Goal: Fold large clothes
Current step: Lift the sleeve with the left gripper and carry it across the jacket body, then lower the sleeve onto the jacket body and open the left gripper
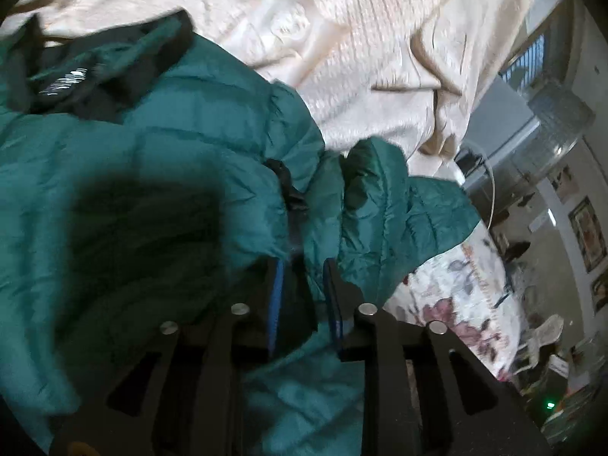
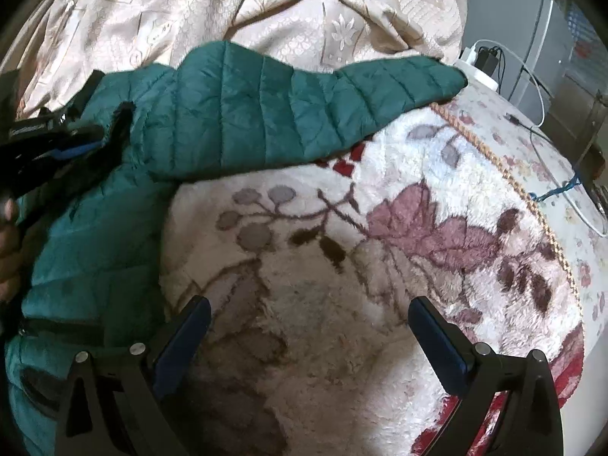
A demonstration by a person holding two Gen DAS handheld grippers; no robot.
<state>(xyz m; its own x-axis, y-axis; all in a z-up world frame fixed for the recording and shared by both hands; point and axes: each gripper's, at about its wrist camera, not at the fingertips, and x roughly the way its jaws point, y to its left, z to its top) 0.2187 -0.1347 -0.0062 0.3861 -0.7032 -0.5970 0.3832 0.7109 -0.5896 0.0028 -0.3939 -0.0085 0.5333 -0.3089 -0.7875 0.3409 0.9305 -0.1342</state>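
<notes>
The left gripper (image 1: 300,285) has its jaws nearly together, pinching teal fabric at six o'clock. The right gripper (image 2: 309,338) holds its jaws spread wide, empty. A bare hand (image 2: 8,250) shows at nine o'clock.

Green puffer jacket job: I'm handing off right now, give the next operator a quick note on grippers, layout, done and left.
Left gripper: jaws nearly closed on the green puffer jacket near its dark zipper edge; treat as gripping.
Right gripper: open, empty, over the floral blanket.
Layout: jacket lies on the blanket, one sleeve stretched out toward the cream bedspread. White charger and cables at the bed edge.
Done: little; the jacket is bunched, not flat.
Left: probably take the sleeve with the right gripper, fold it in, then fold the body.
</notes>
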